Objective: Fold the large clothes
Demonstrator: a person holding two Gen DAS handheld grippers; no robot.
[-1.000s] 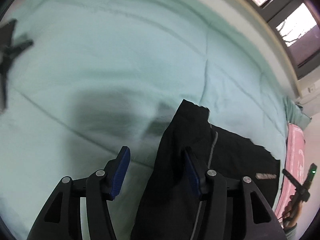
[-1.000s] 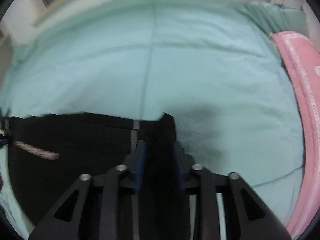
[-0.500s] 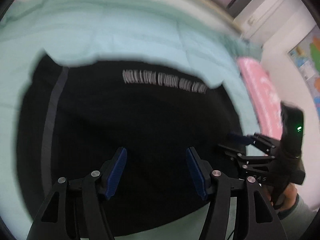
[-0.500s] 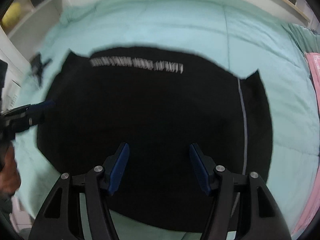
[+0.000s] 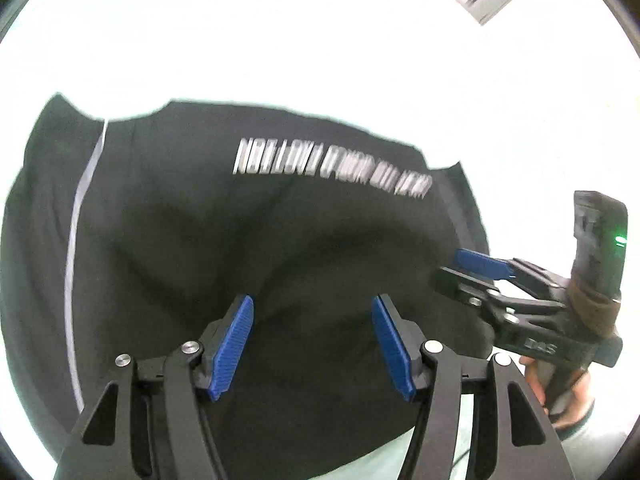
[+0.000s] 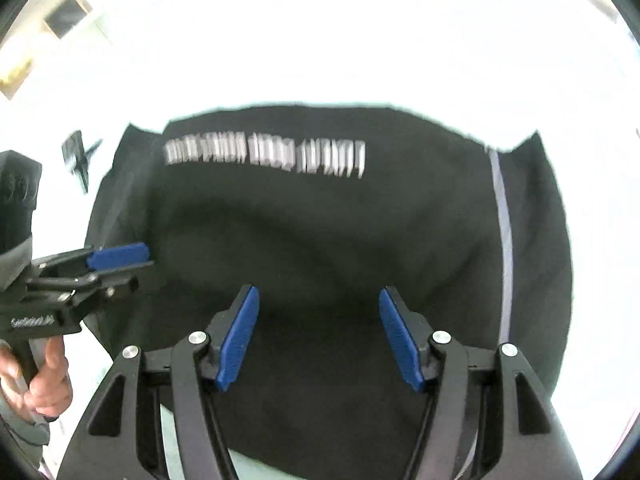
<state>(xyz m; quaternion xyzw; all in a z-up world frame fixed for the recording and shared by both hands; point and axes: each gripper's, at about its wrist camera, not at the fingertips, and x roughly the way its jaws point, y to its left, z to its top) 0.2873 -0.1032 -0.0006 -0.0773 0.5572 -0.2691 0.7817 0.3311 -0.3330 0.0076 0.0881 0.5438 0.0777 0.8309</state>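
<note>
Black cloth fills both of my views: the garment (image 5: 248,248) lies spread out on a surface so overexposed that it shows only as white glare, with a strip of pale green (image 5: 400,464) visible just under the near hem. A line of blurred white lettering (image 5: 332,168) runs across its far part, and a pale stripe (image 5: 82,216) follows a seam down one side, close to a small pointed corner at the far edge. My left gripper (image 5: 312,340) hovers over the near middle with its blue pads apart and nothing between them; my right gripper (image 6: 320,336) is likewise spread wide and empty, and from the left camera I see it out at the garment's side edge. I judge the fabric to be soft and limp, light enough to lift but ready to sag and bunch, since broad shallow creases already run across the middle. It will not hold a shape, so I think the best hold is on edges or corners, one in each gripper, pinching a good thickness of hem so it does not slip off the ribbed pads. A small dark object (image 6: 80,158) lies off beyond the cloth, too blurred to identify.
</note>
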